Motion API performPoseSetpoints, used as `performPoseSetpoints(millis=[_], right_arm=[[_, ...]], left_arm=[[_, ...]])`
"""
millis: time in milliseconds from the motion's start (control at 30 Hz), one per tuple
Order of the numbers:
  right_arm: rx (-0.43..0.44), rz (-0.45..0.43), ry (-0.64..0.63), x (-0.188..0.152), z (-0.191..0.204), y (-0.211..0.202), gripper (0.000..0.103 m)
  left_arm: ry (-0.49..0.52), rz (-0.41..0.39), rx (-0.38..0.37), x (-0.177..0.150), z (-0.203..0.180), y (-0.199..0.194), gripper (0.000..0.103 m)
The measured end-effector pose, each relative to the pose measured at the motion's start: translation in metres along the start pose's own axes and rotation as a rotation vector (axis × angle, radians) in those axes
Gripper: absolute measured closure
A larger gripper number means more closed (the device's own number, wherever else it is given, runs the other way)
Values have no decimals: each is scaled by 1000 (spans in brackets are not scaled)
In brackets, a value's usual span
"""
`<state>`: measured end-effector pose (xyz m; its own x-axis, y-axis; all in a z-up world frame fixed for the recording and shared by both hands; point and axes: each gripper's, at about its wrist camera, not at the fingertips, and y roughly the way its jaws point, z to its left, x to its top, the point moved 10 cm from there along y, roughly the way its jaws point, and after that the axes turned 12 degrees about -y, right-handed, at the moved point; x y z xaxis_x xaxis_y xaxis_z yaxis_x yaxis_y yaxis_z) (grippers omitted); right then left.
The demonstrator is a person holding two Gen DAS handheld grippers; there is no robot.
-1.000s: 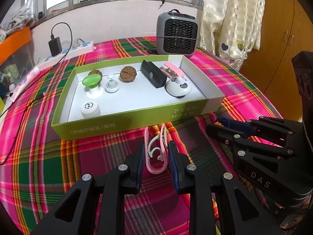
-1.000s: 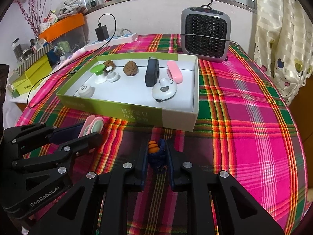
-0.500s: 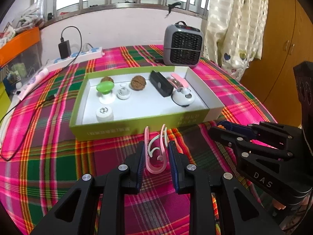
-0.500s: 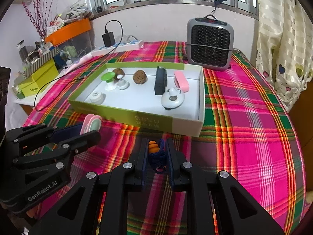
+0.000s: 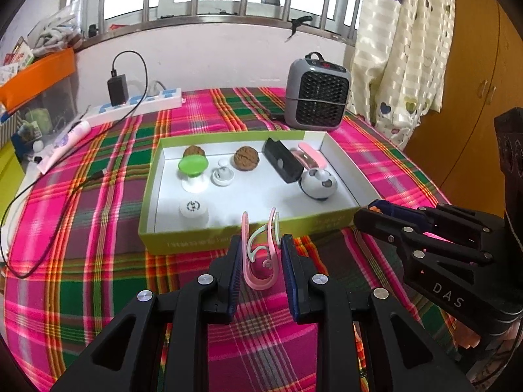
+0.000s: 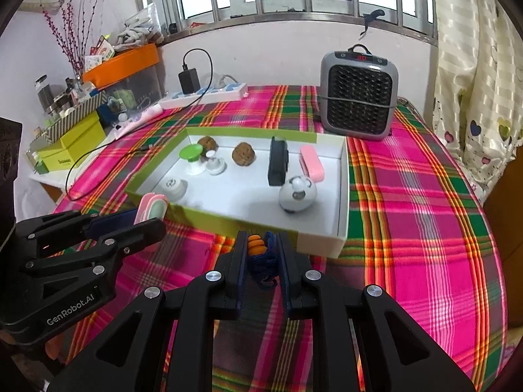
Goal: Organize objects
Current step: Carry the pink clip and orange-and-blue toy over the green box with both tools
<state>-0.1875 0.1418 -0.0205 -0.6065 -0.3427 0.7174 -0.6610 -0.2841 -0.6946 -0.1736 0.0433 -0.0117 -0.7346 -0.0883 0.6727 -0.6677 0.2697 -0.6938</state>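
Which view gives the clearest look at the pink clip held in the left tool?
The left wrist view: the pink clip sits centered between the left tool's fingers, its loops open to the lens. The right wrist view shows only its tip, poking past the fingers at the left.

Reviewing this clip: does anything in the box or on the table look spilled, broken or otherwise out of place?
Nothing stands out. The items in the green box sit apart and look intact. The left gripper holds a pink clip, and the right gripper holds a small blue and orange item, both short of the box.
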Motion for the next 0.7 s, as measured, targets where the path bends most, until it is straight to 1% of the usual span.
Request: performPoseSetpoints(millis=[333,700], right_arm=[[21,-9,-9,17,-2,11,85],[44,6,-27,34,-5,35,85]], left_arm=[[-13,-2,15,16,8,9,82],[-23,16,36,31,16,31,82]])
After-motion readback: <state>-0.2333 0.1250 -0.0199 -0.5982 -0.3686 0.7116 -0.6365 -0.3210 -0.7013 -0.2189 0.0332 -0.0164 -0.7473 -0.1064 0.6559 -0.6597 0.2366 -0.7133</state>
